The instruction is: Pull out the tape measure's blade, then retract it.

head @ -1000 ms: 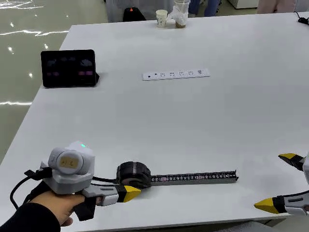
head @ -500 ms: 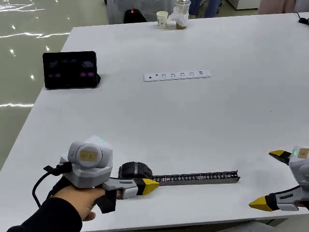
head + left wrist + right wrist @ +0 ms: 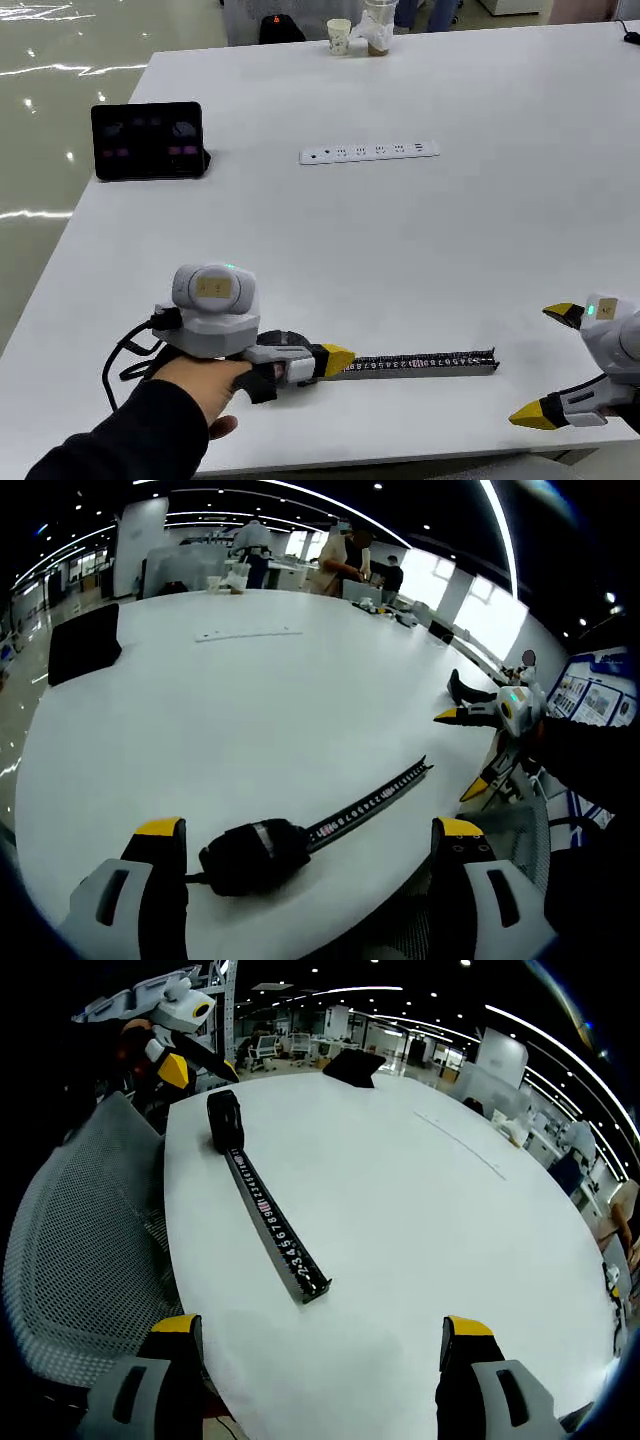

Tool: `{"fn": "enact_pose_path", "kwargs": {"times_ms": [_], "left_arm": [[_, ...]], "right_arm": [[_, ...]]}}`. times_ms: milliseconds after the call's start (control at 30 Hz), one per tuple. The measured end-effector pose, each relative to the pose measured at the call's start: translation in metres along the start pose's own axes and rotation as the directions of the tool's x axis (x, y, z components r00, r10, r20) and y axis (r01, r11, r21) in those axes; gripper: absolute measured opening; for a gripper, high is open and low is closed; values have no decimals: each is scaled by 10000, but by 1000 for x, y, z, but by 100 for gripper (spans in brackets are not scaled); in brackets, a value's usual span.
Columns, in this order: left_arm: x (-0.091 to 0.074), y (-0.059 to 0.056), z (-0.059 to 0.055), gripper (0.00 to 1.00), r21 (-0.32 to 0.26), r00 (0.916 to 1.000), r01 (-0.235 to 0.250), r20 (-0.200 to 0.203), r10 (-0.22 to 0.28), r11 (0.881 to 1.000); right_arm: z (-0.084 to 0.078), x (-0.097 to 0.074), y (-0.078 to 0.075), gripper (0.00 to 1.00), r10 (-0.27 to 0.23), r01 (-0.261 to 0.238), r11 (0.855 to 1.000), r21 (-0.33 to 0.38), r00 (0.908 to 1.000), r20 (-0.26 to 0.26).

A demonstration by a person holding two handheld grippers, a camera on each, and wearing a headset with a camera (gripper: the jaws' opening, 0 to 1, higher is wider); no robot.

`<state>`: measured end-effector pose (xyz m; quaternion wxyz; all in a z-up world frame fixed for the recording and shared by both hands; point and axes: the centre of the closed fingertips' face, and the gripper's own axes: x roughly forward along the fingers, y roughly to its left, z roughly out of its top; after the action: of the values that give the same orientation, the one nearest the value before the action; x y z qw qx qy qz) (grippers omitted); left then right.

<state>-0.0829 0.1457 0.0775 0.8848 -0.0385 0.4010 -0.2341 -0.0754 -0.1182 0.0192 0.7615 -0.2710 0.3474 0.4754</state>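
Observation:
A black tape measure lies near the table's front edge, its case point(image 3: 255, 852) between the wide-apart jaws of my left gripper point(image 3: 308, 830). The blade point(image 3: 375, 798) is drawn out flat on the table toward the right. From the head camera, the left gripper point(image 3: 325, 355) covers most of the case point(image 3: 292, 342), and the blade point(image 3: 420, 362) ends short of my right gripper point(image 3: 543, 363). The right gripper point(image 3: 320, 1327) is open and holds nothing, a little beyond the blade's hook end point(image 3: 312, 1290). The case point(image 3: 224, 1115) lies farther off.
The white table point(image 3: 450, 250) carries a dark tablet point(image 3: 148, 140) at far left, a white power strip point(image 3: 368, 152) in the middle, and cups point(image 3: 340, 37) at the far edge. A grey mesh chair point(image 3: 80, 1240) stands by the front edge.
My left gripper has moved right along the front edge and now straddles the tape case. The right gripper shifted slightly. The tape measure and blade have stayed put.

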Motion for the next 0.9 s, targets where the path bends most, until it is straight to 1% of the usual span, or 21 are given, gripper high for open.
{"fn": "enact_pose_path", "kwargs": {"times_ms": [67, 100, 133, 167, 200, 233, 300, 333, 400, 467, 533, 600, 633, 667, 733, 767, 833, 900], "left_arm": [[3, 0, -4, 99, 28, 9997, -196, -114, 196, 9998], [4, 1, -7, 99, -58, 9987, -445, -263, 443, 9990], [5, 2, -8, 99, 149, 9974, -652, -308, 657, 9978], [6, 5, -10, 99, 561, 9947, -957, -333, 977, 9938], [6, 6, -12, 99, 580, 9920, -1174, -393, 1197, 9914], [8, 5, -11, 99, 438, 9916, -1244, -303, 1257, 9913], [9, 5, -12, 99, -270, 9902, -1389, -204, 1383, 9899], [9, 4, -11, 99, -171, 9906, -1363, -151, 1361, 9905], [8, -2, -9, 99, -191, 9920, -1261, -133, 1258, 9918], [8, -4, -7, 99, -33, 9902, -1393, -36, 1393, 9902], [9, -3, -7, 99, -177, 9886, -1505, -13, 1505, 9884], [9, 1, -7, 99, -545, 9831, -1819, 115, 1827, 9818], [9, 3, -7, 99, -598, 9799, -1977, 144, 1989, 9784], [8, 7, -7, 99, -661, 9739, -2240, 233, 2259, 9724], [8, 9, -5, 99, -493, 9697, -2383, 425, 2404, 9699], [8, 13, -4, 99, -563, 9642, -2563, 547, 2594, 9649], [11, 14, -4, 99, -628, 9646, -2542, 568, 2577, 9651], [13, 16, -3, 99, -786, 9615, -2597, 721, 2653, 9625]], "right_arm": [[1, 1, 0, 99, 94, -95, 9998, -162, 10000, -12], [1, 2, 0, 99, 158, -158, 9994, -298, 9999, -12], [2, 3, 1, 99, 213, -213, 9990, -404, 9998, -7], [3, 5, 1, 99, 283, -282, 9983, -515, 9996, 5], [3, 5, 1, 97, 341, -340, 9976, -598, 9994, 2], [4, 6, 1, 94, 391, -390, 9968, -694, 9992, -1], [5, 8, 0, 91, 453, -453, 9954, -843, 9990, -16], [7, 9, -1, 91, 514, -516, 9947, -890, 9987, -46], [8, 10, -1, 91, 606, -613, 9934, -974, 9981, -99], [9, 12, -2, 89, 699, -717, 9924, -1003, 9973, -220], [9, 13, -3, 89, 803, -835, 9906, -1084, 9962, -333], [11, 14, -3, 87, 927, -972, 9865, -1320, 9949, -397], [12, 15, -4, 85, 947, -1000, 9852, -1390, 9945, -440], [14, 17, -4, 85, 999, -1062, 9837, -1455, 9938, -497], [15, 18, -4, 85, 1097, -1172, 9814, -1518, 9923, -571], [16, 20, -5, 84, 1164, -1247, 9797, -1570, 9913, -611], [17, 21, -7, 81, 1263, -1357, 9774, -1619, 9897, -670], [18, 24, -9, 78, 1297, -1408, 9764, -1636, 9886, -766]]}}
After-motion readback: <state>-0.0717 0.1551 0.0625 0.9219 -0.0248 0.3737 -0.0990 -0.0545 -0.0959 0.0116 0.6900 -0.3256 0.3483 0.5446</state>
